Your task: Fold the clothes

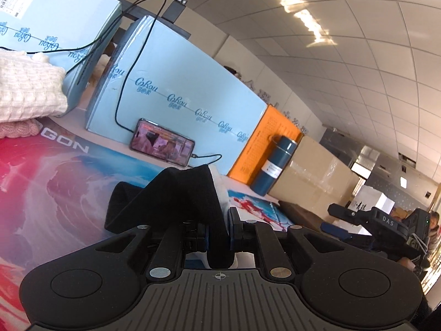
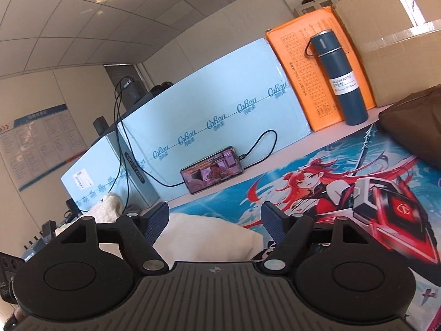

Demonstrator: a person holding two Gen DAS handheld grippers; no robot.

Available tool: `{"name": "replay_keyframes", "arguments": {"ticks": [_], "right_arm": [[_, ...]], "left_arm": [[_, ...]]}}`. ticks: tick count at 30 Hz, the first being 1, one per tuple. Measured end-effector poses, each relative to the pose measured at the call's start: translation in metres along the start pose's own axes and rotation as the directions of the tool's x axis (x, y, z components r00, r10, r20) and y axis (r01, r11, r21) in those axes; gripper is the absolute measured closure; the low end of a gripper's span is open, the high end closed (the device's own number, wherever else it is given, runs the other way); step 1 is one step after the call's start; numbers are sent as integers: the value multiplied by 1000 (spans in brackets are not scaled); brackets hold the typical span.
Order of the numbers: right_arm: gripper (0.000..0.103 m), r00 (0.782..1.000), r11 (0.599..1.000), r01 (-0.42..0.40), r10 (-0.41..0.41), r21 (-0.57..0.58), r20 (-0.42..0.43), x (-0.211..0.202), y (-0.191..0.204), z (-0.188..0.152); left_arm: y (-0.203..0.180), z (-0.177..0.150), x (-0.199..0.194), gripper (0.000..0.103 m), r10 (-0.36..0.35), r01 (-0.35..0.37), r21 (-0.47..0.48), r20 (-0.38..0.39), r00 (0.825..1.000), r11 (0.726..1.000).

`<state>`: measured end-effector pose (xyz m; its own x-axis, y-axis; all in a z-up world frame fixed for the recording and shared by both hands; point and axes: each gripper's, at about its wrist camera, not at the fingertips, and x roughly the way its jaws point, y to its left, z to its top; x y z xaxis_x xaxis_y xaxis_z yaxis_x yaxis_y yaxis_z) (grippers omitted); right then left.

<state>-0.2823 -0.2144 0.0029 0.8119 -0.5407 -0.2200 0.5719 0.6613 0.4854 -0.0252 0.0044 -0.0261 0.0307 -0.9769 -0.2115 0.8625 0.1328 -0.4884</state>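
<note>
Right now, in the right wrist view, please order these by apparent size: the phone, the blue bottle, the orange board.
1. orange board
2. blue bottle
3. phone

The bottle and phone look close in size, so that order is unsure.

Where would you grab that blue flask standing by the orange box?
Probably around the middle of the blue flask, on its straight round body, coming level from the printed mat side in front. It stands upright, with the orange box close behind it, so the back is blocked. The thin wire loop at its cap looks less steady to pinch.
</note>
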Motion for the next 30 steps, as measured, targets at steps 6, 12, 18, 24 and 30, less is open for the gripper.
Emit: {"name": "replay_keyframes", "arguments": {"ticks": [6, 12, 18, 24, 30], "right_arm": [[16, 1000, 999, -21, 21, -34, -2, 0, 11, -6], [6, 986, 980, -150, 138, -134, -98, 15, 45, -19], [6, 930, 920, -309, 240, -240, -279, 43, 89, -48], [6, 872, 847, -426, 290, -319, -394, 72, 139, -73], [10, 870, 864, -391, 235, -317, -432, 105, 157, -84]], "left_arm": [[12, 1, -29, 37, 78, -72, -58, 102, 992, 996], [31, 10, -46, 24, 219, -192, -161, 171, 961, 968], [46, 5, -37, 24, 269, -246, -220, 84, 959, 944], [55, -4, -42, 24, 195, -168, -277, 70, 978, 946], [55, -14, -50, 24, 67, -42, -326, 65, 996, 944]]}}
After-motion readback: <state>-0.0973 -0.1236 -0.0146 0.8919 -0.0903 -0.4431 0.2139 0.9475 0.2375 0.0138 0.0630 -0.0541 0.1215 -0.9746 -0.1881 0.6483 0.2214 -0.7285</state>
